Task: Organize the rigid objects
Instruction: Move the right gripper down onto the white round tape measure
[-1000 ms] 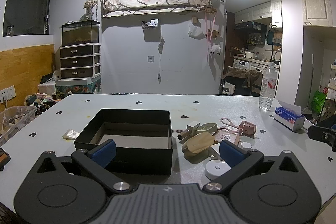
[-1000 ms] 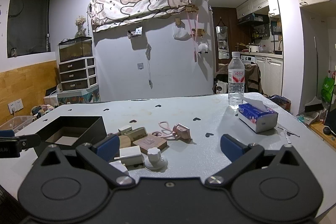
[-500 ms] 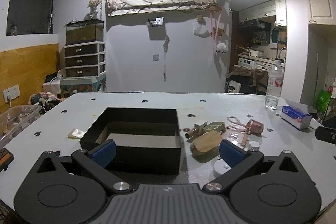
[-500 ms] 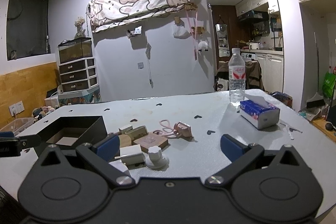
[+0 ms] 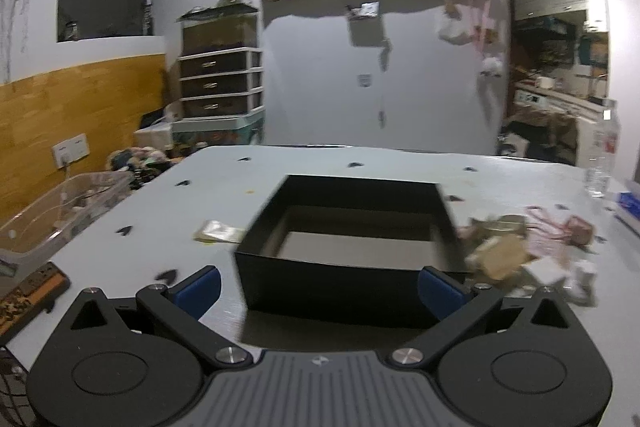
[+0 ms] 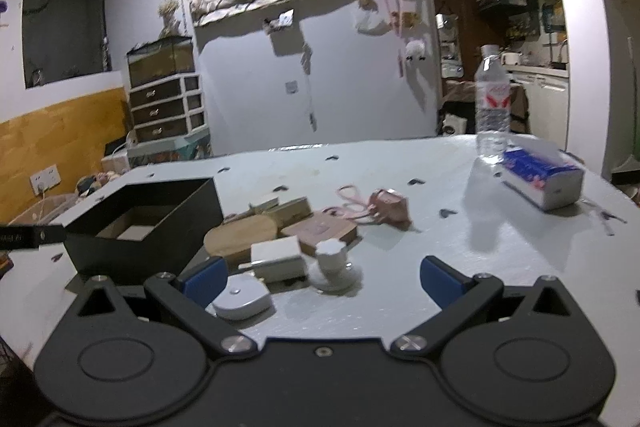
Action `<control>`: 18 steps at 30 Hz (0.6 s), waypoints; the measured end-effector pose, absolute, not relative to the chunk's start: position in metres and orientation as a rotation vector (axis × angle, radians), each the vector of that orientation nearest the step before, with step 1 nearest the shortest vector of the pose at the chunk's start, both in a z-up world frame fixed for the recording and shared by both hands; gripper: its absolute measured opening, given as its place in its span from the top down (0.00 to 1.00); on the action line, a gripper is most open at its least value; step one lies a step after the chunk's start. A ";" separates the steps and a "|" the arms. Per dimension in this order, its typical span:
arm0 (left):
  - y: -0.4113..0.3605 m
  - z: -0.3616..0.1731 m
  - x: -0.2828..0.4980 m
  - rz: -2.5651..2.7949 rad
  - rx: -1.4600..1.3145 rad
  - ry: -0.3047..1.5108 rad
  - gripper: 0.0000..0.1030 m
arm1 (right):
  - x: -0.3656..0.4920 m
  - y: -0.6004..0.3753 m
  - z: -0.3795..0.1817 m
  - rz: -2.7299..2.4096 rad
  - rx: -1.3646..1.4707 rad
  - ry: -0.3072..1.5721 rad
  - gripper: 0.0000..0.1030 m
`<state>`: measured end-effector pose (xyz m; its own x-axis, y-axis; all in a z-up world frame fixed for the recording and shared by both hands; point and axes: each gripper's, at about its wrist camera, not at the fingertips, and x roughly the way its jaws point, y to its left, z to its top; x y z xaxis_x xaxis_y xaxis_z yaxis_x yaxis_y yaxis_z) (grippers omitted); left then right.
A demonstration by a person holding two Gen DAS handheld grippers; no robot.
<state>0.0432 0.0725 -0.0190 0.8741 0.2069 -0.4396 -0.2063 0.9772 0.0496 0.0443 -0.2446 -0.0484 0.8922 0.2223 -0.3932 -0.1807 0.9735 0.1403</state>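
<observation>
Left hand-held gripper (image 5: 319,289): released, fingers spread on either side of the black box's (image 5: 344,259) near wall, nothing gripped. Box sits open-topped on the grey worktop (image 5: 280,163). I read the right hand-held gripper (image 6: 322,279) as released too, hovering over the clutter: white charger (image 6: 278,259), white knob (image 6: 332,261), wooden oval (image 6: 240,235), pink pouch (image 6: 390,207), all just right of the box.
</observation>
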 end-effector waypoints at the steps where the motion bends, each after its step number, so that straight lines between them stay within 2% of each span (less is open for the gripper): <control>1: 0.079 -0.020 0.048 0.230 0.005 0.463 0.00 | 0.048 -0.241 -0.051 0.214 0.099 0.426 0.00; 12: 0.139 -0.020 0.098 0.256 0.013 0.522 0.00 | 0.089 -0.213 -0.070 0.234 0.116 0.498 0.00; 18: 0.155 -0.023 0.130 0.290 -0.002 0.623 0.00 | 0.109 -0.189 -0.082 0.284 0.086 0.556 0.00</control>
<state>0.1304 0.1553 -0.0232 0.7730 0.2673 -0.5753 -0.2684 0.9595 0.0852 0.1093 -0.1892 -0.0819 0.8114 0.2890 -0.5080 -0.2426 0.9573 0.1570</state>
